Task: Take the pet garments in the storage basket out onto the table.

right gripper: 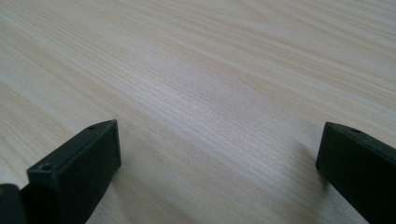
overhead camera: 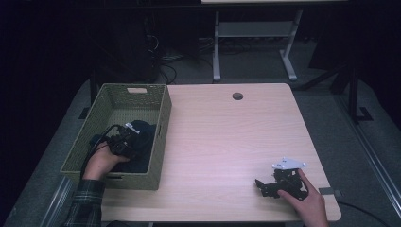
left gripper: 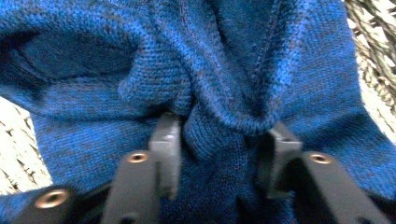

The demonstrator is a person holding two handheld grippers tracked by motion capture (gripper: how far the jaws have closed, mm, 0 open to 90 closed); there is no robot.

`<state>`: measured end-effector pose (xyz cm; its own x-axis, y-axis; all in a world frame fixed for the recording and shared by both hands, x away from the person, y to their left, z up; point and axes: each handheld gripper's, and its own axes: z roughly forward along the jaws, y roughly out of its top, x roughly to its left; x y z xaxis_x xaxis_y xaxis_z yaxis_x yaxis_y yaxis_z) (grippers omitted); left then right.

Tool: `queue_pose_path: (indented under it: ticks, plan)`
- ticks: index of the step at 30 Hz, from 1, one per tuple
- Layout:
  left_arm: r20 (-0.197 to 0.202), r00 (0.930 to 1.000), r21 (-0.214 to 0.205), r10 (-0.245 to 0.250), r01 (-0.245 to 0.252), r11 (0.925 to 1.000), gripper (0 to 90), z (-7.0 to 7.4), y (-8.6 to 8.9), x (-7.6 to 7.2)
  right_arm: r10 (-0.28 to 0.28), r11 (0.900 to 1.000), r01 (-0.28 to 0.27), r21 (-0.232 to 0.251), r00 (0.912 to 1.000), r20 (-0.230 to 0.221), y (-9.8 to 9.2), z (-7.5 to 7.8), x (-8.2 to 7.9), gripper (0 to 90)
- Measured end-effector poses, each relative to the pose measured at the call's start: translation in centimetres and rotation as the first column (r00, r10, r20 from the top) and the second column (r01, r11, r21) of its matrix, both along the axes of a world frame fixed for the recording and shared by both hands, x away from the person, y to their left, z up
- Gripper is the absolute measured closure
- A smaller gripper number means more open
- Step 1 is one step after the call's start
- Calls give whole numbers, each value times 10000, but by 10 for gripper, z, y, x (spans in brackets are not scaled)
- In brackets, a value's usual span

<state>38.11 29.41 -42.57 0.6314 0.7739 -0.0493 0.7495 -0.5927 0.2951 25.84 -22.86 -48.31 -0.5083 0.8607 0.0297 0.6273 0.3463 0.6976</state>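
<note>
L hand-held gripper (left gripper: 219, 140) sits down inside the woven basket (overhead camera: 163, 118) at far-left of worktop (overhead camera: 227, 142), jaws clamped on a bunched fold of blue knit sweater (left gripper: 196, 70). Fabric puckers up between the pads, so grip looks firm; prob. pinched mid-garment to lift it out w/o dragging the basket. In high view sweater (overhead camera: 142, 137) lies as dark heap in basket's near half, L hand (overhead camera: 101, 161) reaching in over near wall. R hand-held gripper (right gripper: 219, 154) rests near-right on bare worktop, jaws spread wide, nothing between them; R hand (overhead camera: 307, 198) parks it well apart from basket, likely waiting to take the cloth.
</note>
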Motion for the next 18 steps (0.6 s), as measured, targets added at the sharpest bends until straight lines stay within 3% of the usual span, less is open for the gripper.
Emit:
queue_pose_path:
  ticks: [5,8,18]
  plan:
    - [-86,9998,-96,169,-170,9998,675,4,2,1,-3,10000,3,3,10000,-5,0,0,0,0]
    - [-16,9994,-367,353,-353,9987,687,8,5,1,-1,10000,1,2,10000,-3,0,0,0,0]
    - [891,9917,-1502,929,-789,9855,709,31,15,-3,16,10000,-16,-14,10000,-4,0,0,0,0]
